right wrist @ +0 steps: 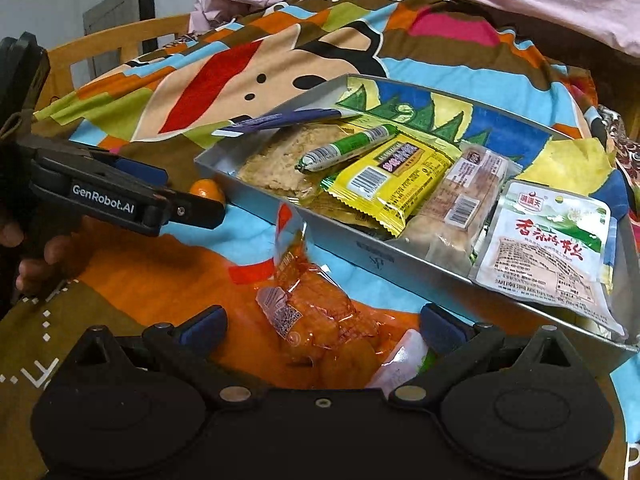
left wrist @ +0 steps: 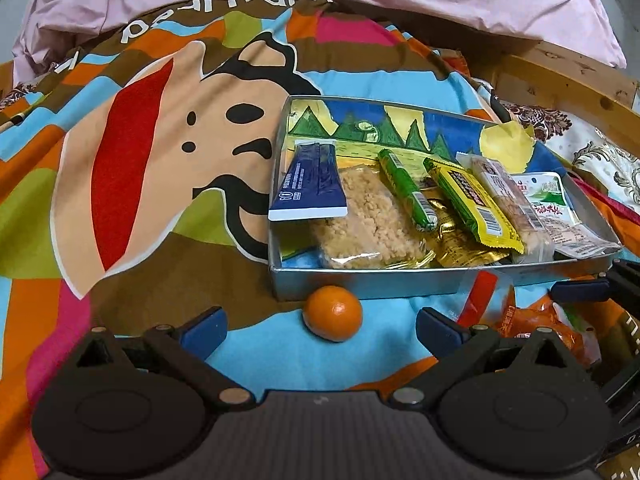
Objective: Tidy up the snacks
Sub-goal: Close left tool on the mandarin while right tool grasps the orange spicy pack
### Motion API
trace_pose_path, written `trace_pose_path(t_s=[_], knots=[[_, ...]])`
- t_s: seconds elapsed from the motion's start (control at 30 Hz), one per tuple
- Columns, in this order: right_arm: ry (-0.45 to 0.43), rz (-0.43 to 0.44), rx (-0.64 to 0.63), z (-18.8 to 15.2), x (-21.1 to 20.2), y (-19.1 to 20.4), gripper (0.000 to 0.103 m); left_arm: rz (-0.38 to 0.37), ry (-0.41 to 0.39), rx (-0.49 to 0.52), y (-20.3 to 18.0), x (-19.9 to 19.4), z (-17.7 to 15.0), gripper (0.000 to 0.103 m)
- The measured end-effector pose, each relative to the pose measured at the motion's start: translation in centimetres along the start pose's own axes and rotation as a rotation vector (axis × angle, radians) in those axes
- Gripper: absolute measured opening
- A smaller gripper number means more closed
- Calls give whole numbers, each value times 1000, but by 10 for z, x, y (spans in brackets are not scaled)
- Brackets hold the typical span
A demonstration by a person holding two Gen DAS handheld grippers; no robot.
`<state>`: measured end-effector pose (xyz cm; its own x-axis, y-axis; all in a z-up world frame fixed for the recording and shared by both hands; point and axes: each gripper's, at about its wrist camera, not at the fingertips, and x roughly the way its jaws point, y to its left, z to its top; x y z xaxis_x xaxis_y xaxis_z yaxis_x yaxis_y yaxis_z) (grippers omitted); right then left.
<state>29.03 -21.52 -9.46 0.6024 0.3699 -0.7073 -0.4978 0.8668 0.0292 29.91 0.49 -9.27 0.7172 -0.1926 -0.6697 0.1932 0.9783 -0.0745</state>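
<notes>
Right under my left claw (left wrist: 320, 330) sits the little mandarin (left wrist: 333, 313), on the bedspread (left wrist: 132, 184) between the spread fingers and just in front of the tin tray (left wrist: 360, 280); that claw is wide open and holding nothing. Risk as I see it: the fruit is round and the bed is soft, so if I close off-centre I reckon it squirts out sideways or rolls against the tray wall, and a hard squeeze could split it. Moving right, my right claw (right wrist: 322, 326) is also gaping and empty, hovering over the crinkly orange snack pack (right wrist: 316, 316), with a small whitish packet (right wrist: 400, 360) poking out beside its right finger. That slick film could slide out of the pads, or I'd grab both packets at once. The two claws are close together too, so a bump is possible. Count time: one mandarin, one orange pack and one whitish packet outside the tray. Inside, left to right: one blue packet (left wrist: 308, 184), one rice crisp block (left wrist: 368, 220), one green sausage stick (left wrist: 406, 190), one gold wrapper (left wrist: 460, 240) underneath, one yellow bar (left wrist: 472, 204), one clear-wrapped cake (left wrist: 508, 204), one white pouch (left wrist: 554, 208). Seven in, three out, though something could be buried.
</notes>
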Motion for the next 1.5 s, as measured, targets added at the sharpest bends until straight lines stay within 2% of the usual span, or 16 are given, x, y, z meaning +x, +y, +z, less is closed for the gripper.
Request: trace_pose_path(t_s=[0.33, 0.4, 0.5, 0.57, 0.67, 0.7, 0.77, 0.8, 0.9, 1.23, 1.5], knots=[[-21, -18, 2, -4, 1, 3, 102, -40, -23, -12, -1, 5, -2, 102], [-25, -21, 6, -4, 1, 4, 102, -62, -35, -31, 1, 6, -2, 98], [-36, -26, 22, -5, 1, 3, 102, -78, -30, -41, 1, 9, -2, 88], [-42, -32, 29, -5, 1, 3, 100, -66, -28, -34, 0, 11, -3, 77], [-52, -36, 31, -5, 0, 3, 95, -52, -34, -30, -2, 11, -4, 70], [-56, -34, 28, -5, -1, 4, 92, -50, -36, -32, -1, 10, -4, 68], [-60, -27, 16, -5, -3, 7, 87, -45, -34, -39, -1, 11, -4, 52], [-56, -17, 7, -5, -3, 9, 79, -46, -31, -41, 0, 11, -4, 47], [-39, -27, -17, -4, -2, 16, 76, -41, -27, -40, 0, 12, -5, 37], [9, -67, 14, -5, -11, 20, 60, -57, -12, -6, -11, 5, -10, 36], [43, -121, 75, -12, -33, 28, 53, -84, 15, 45, -30, -5, -19, 36]])
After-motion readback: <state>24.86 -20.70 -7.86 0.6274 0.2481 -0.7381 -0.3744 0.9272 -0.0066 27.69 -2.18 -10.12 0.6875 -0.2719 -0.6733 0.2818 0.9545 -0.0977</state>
